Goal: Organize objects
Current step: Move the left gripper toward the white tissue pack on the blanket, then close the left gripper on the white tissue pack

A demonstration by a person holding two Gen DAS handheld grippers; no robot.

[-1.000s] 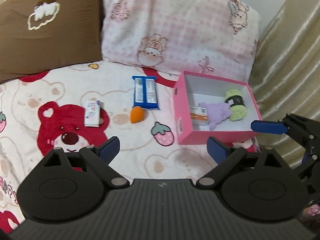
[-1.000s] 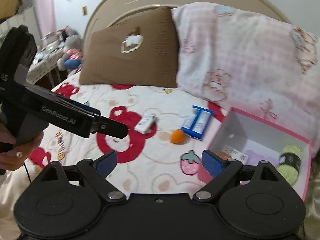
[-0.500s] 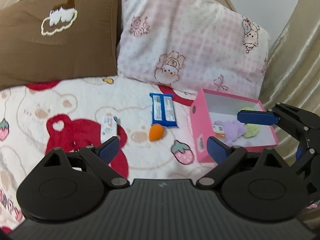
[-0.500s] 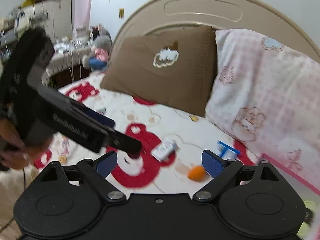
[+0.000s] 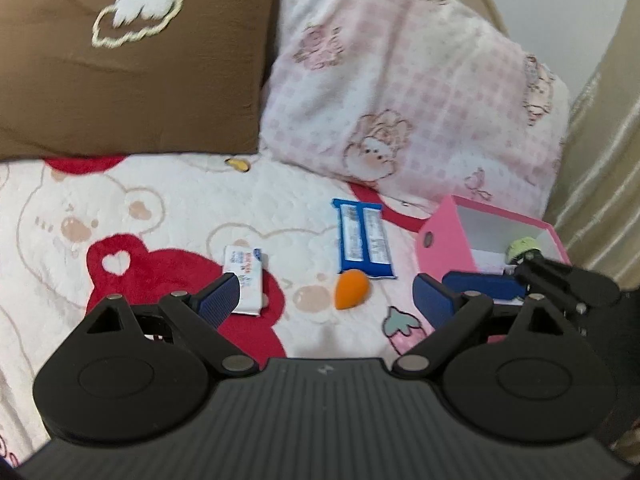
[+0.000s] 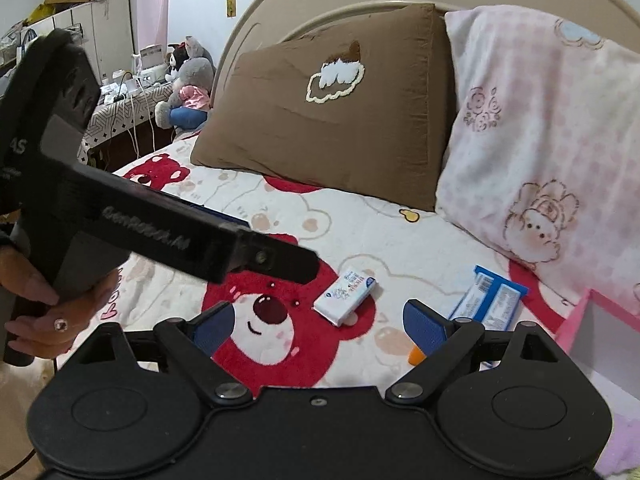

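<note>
Three bits left on the bed beside our pink box (image 5: 440, 236): orange sponge (image 5: 351, 289) nearest, blue snack pack (image 5: 363, 238) behind it pointing lengthways away, white packet (image 5: 244, 280) furthest. Both left tongs (image 5: 326, 294) and right tongs (image 6: 318, 320) are released, empty; the sponge sits dead ahead of the left.

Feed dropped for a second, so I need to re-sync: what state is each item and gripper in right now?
Left gripper: open, empty.
Right gripper: open, empty.
Pink box: open, holding green yarn.
White packet: flat on the blanket, outside the box.
Blue wrapper: flat on the blanket, outside the box.
Orange sponge: on the blanket, touching the wrapper's near edge.
</note>
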